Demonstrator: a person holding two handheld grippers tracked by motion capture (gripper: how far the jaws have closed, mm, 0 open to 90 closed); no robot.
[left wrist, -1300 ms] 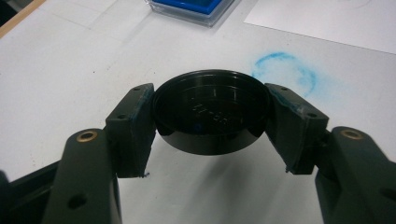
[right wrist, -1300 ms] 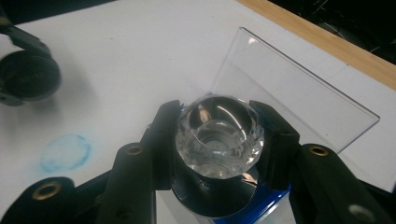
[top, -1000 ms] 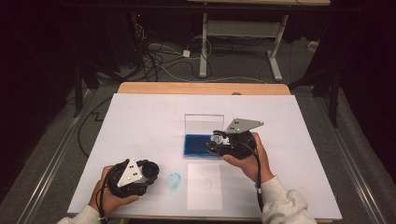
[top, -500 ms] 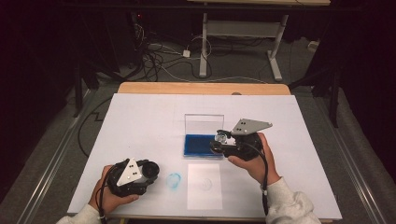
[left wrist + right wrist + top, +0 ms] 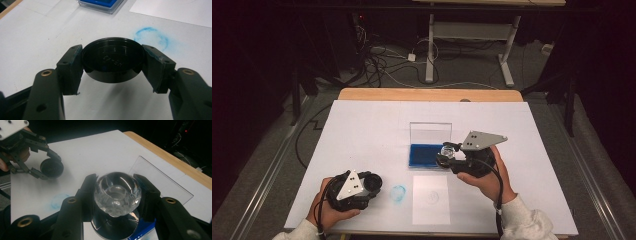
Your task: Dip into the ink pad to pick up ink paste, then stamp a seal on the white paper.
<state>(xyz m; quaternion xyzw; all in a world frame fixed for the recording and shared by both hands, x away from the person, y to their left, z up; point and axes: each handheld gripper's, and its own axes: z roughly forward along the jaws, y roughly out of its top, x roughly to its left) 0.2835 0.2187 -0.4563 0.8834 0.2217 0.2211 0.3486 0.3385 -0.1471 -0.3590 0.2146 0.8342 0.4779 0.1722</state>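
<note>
Right gripper (image 5: 116,195): jaws clamped on a clear faceted glass stamp knob (image 5: 117,193), held over the blue ink pad (image 5: 428,154) in its open clear case.
Left gripper (image 5: 112,62): jaws gripping a round black lid (image 5: 113,58), just above the table.
Table (image 5: 362,130): white; a blue ink ring (image 5: 398,193) lies beside a white paper sheet (image 5: 431,199).
</note>
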